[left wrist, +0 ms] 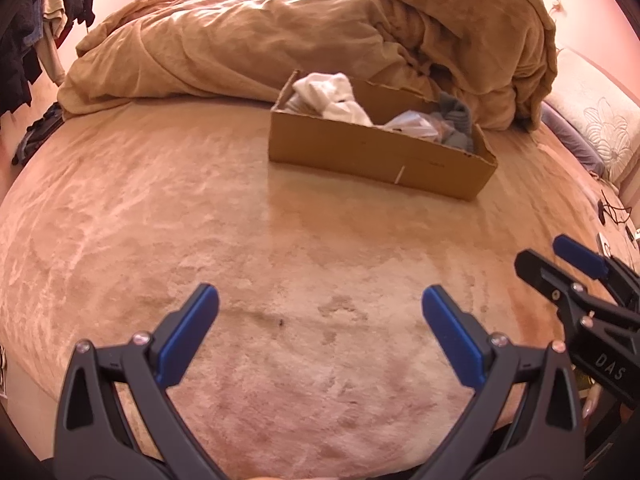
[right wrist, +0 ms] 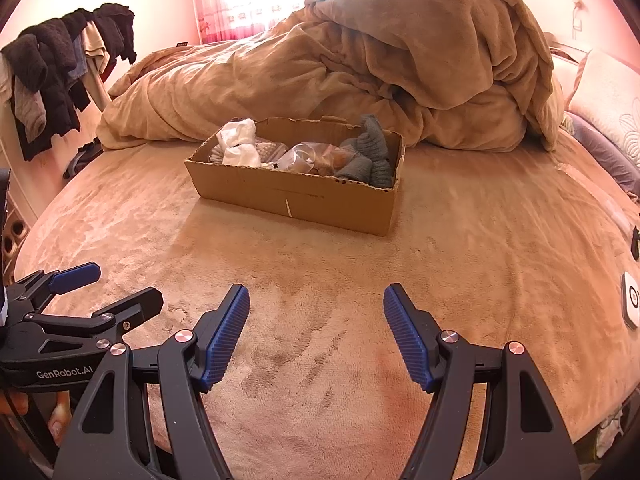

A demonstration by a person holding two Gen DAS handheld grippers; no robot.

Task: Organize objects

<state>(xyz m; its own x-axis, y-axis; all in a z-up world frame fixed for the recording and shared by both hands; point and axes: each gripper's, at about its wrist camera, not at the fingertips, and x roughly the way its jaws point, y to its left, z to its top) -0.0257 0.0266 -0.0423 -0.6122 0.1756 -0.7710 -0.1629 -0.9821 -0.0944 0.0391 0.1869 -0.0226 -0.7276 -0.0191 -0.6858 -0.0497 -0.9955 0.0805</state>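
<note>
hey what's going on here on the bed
A person holds two grippers above a tan plush bed cover. The left gripper and right gripper both have open, empty jaws. Ahead sits a cardboard box holding white socks, grey socks and a clear plastic bag. A rumpled comforter lies behind.

One cardboard box [right wrist: 296,196] is sitting on the bed, holding one bundle of white cloth [right wrist: 240,146], one clear plastic bag [right wrist: 306,158] and one heap of grey socks [right wrist: 370,156], while one tan duvet [right wrist: 360,80] is lying bunched behind it.
</note>
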